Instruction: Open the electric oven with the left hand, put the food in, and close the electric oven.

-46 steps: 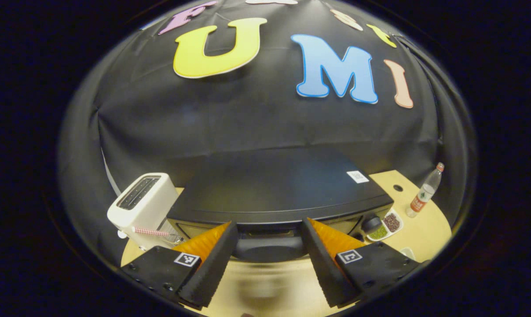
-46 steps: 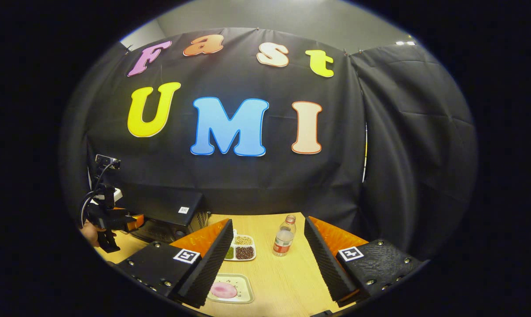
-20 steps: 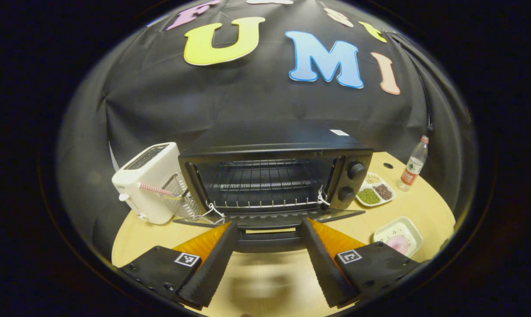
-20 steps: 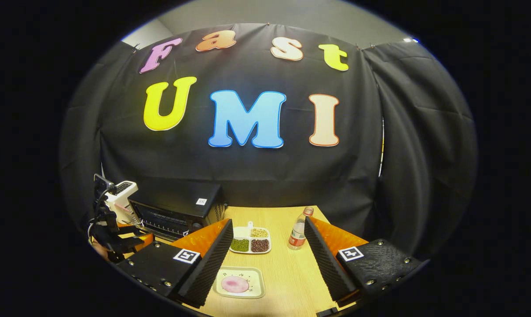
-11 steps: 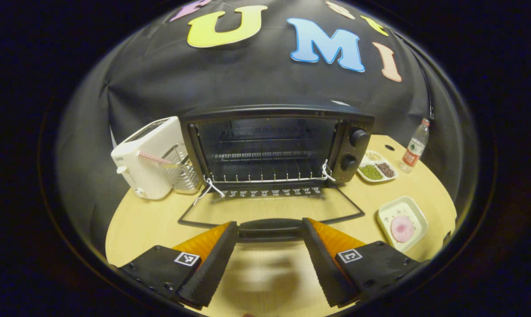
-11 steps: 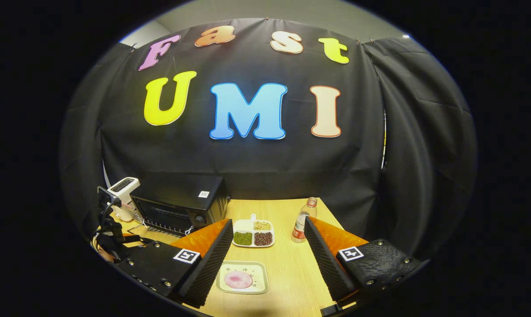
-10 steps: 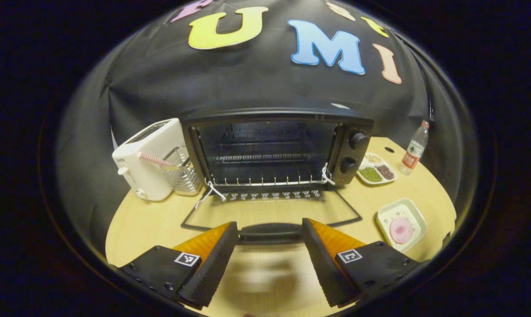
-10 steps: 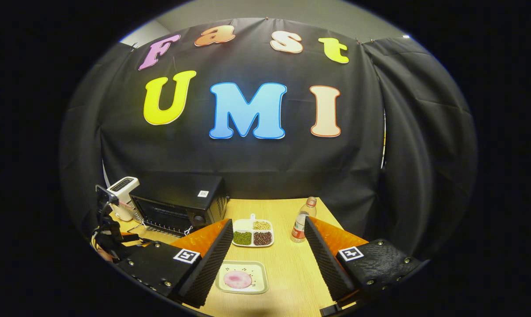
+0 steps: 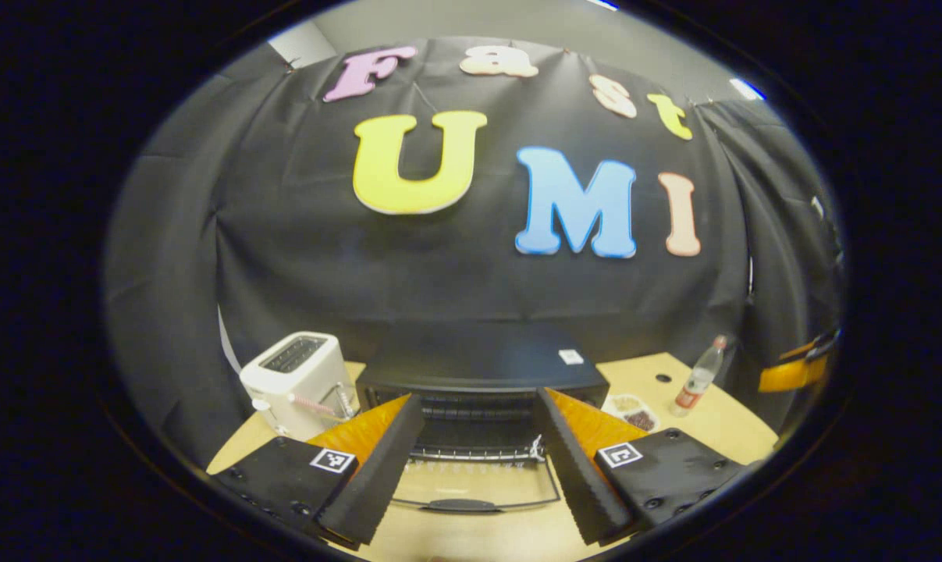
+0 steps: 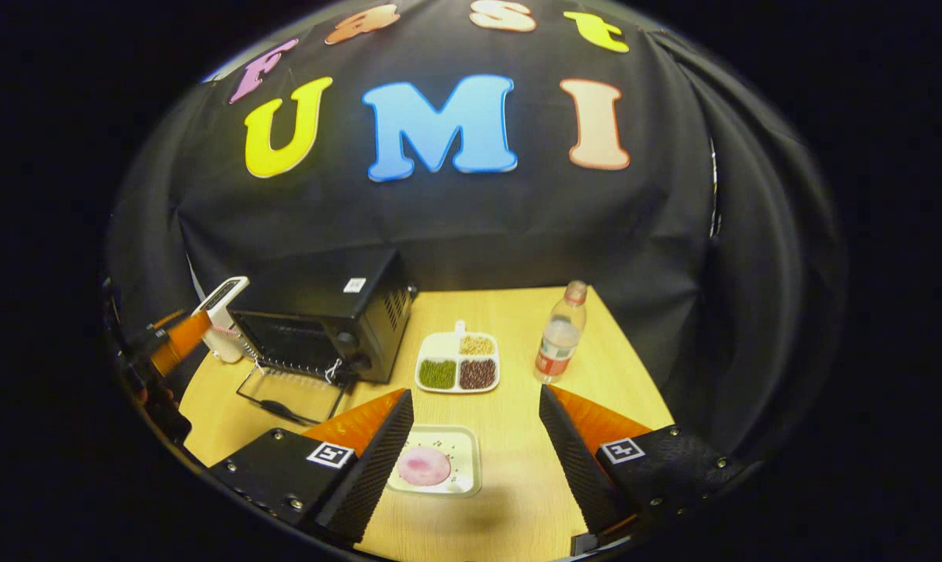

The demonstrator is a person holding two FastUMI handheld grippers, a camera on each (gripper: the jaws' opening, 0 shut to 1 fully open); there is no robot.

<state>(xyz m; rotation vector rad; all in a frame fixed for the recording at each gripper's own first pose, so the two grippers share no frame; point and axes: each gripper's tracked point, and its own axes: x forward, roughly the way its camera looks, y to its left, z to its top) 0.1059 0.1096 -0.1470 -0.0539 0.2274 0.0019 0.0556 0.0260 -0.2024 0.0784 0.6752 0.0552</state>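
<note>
The black electric oven point(image 10: 326, 312) stands with its glass door point(image 10: 291, 394) flat on the wooden tabletop point(image 10: 510, 468), ready for loading. The right tool point(image 10: 471, 460), released, hangs above the pink food point(image 10: 424, 466) on its white tray point(image 10: 464, 460); the left tool point(image 9: 478, 476) is spread empty.

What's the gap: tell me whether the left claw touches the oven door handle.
Apart. The left gripper view shows the left claw open, with bare table between it and the oven door handle.
</note>
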